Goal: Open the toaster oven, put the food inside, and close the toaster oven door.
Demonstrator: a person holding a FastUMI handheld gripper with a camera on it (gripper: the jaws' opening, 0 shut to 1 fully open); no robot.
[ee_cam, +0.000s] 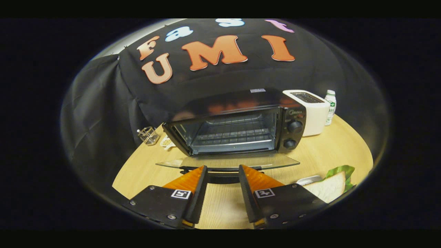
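Your gripper [223,170] hangs released over the round wooden desk [330,151], facing the open black toaster oven [237,127] at centre frame; take the soft, crumbly sandwich [329,188] at lower right gently by its sides.

The gripper [223,169] fingers hide part of the oven door handle [222,171]; the sandwich [329,187] beside them is partly covered.
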